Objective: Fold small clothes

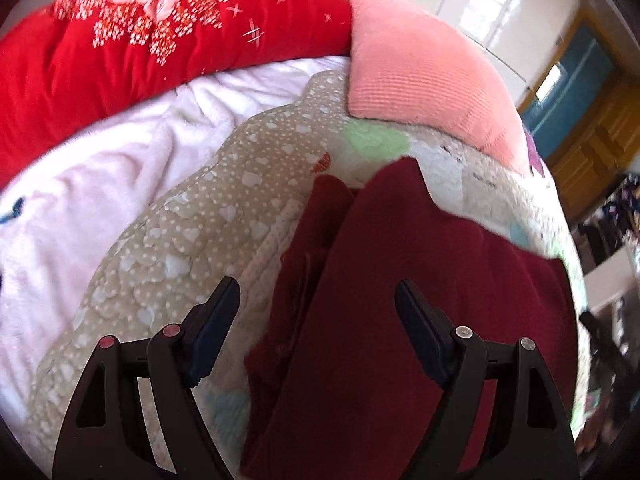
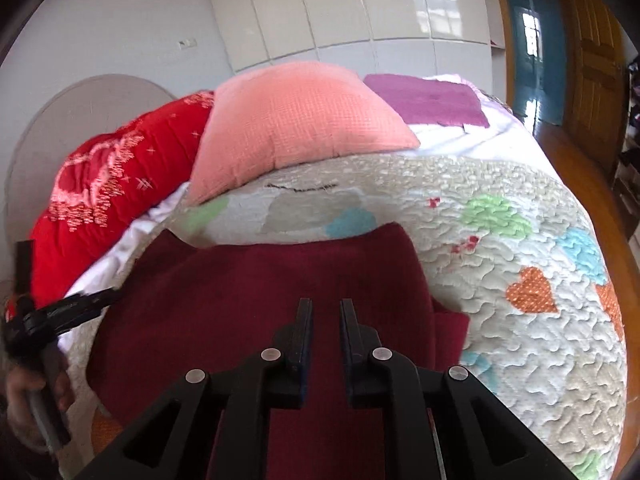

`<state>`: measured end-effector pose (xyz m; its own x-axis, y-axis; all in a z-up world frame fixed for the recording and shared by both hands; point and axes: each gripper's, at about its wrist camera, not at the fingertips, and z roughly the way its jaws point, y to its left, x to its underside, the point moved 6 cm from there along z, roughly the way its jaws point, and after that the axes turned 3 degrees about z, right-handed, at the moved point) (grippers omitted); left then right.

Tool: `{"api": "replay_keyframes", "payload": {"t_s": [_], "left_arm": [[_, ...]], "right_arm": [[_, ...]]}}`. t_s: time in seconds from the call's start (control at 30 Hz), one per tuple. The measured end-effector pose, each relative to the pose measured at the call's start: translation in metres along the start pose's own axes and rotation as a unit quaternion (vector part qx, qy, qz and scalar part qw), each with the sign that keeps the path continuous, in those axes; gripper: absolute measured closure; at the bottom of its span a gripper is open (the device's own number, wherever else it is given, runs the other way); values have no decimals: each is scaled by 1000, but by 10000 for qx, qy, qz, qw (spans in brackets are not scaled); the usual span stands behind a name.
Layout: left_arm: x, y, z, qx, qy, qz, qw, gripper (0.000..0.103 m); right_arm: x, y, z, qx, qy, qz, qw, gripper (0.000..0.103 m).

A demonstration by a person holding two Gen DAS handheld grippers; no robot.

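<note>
A dark maroon knit garment [image 2: 248,292] lies on the quilted bed cover [image 2: 520,352]. My right gripper [image 2: 326,304] hovers low over its middle, jaws almost together, with maroon fabric filling the narrow gap. In the left wrist view the maroon garment [image 1: 400,280] shows stacked layers, and its right flap looks lifted. My left gripper [image 1: 316,292] stands wide open over the garment's left edge. Nothing is between its fingers [image 1: 224,300]. The left gripper and the hand [image 2: 28,392] holding it also appear at the left edge of the right wrist view.
A salmon-pink pillow [image 2: 296,116] and a red embroidered quilt [image 2: 112,192] lie at the head of the bed. Behind the pillow lies a purple cloth [image 2: 428,100]. White fleece [image 1: 100,184] is left of the quilted cover. The wooden floor [image 2: 580,168] begins past the bed's right edge.
</note>
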<state>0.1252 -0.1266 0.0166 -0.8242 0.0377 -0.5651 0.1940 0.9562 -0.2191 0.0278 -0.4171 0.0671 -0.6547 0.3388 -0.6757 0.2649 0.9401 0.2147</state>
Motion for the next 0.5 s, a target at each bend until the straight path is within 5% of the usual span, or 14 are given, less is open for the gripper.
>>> {"api": "replay_keyframes", "payload": {"t_s": [0.13,0.23,0.5], "left_arm": [[8,-6,-8,-126,-37,250,9996,23],[10,-7,-9,-117,-8,279,9995,23],[16,1,-14,-163,-18,288,9995,23]], "right_arm": [[3,-26,28,610,52,475,9970,79],[13,-44,62,698,532,620,9942,74],[17,-30,11,502,402,526,9965,68]]}}
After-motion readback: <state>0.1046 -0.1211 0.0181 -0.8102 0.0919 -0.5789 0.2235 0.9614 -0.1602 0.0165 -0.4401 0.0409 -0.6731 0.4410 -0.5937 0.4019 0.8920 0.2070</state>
